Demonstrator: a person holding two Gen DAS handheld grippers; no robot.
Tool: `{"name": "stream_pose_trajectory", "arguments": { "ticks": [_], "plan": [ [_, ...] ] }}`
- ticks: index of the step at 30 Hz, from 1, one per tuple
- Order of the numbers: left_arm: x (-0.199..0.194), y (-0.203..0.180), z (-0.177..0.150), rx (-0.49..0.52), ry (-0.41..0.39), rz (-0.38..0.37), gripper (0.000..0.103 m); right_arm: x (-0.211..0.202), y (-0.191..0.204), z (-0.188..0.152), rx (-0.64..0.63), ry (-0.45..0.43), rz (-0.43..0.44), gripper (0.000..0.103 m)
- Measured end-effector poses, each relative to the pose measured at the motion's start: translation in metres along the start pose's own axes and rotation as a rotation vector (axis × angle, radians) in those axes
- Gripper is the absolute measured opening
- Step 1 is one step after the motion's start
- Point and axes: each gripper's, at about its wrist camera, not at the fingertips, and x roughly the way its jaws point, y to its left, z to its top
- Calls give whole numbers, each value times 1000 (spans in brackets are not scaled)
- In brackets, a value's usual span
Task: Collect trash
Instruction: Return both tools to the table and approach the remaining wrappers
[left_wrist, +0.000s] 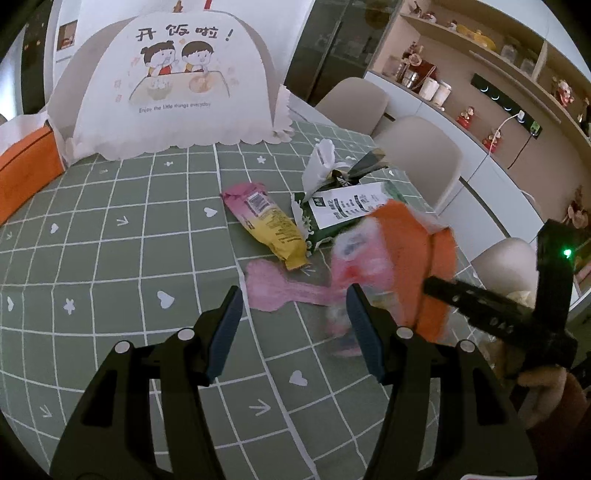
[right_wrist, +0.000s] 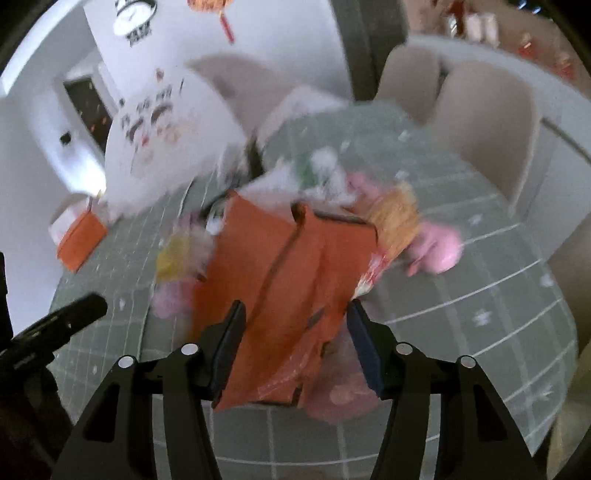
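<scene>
Trash lies on the green checked tablecloth (left_wrist: 110, 258): a pink and yellow snack wrapper (left_wrist: 267, 221), a green and white packet (left_wrist: 343, 210), a white crumpled wrapper (left_wrist: 321, 162) and a flat pink scrap (left_wrist: 273, 288). My left gripper (left_wrist: 293, 332) is open and empty just in front of the pink scrap. An orange bag (right_wrist: 291, 280), blurred by motion, sits between the jaws of my right gripper (right_wrist: 295, 347); the jaws stand wide apart and a grip is not clear. The same orange bag (left_wrist: 417, 258) and right gripper arm (left_wrist: 498, 314) show at the right of the left wrist view.
A white domed food cover (left_wrist: 173, 85) with a cartoon print stands at the table's far side. An orange box (left_wrist: 26, 173) is at the far left. Beige chairs (left_wrist: 417, 155) line the right edge, with cabinets and shelves behind.
</scene>
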Motion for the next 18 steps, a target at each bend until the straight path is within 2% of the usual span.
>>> {"name": "stream_pose_trajectory", "arguments": {
  "ticks": [4,7,12,15,16,17,18],
  "plan": [
    [4,-3,-1,-9,18,-17,56,-16,3,-6,-78,-28,-33,7],
    [10,-7,-3,-4,36,-26,56,-41,-8,-9,-70,-73,-39,4],
    [15,-16,-6,28,49,-14,56,-82,-36,-8,-8,-150,-64,4],
    [15,-19,-7,32,52,-19,56,-91,-46,-14,28,-178,-3,5],
    [15,-21,-7,36,52,-25,56,-91,-46,-15,28,-185,-10,6],
    [16,-23,-7,40,52,-32,56,-90,-44,-17,19,-190,-26,10],
    [16,-27,-5,45,53,-48,56,-89,-45,-20,8,-188,-42,28]
  ]
}}
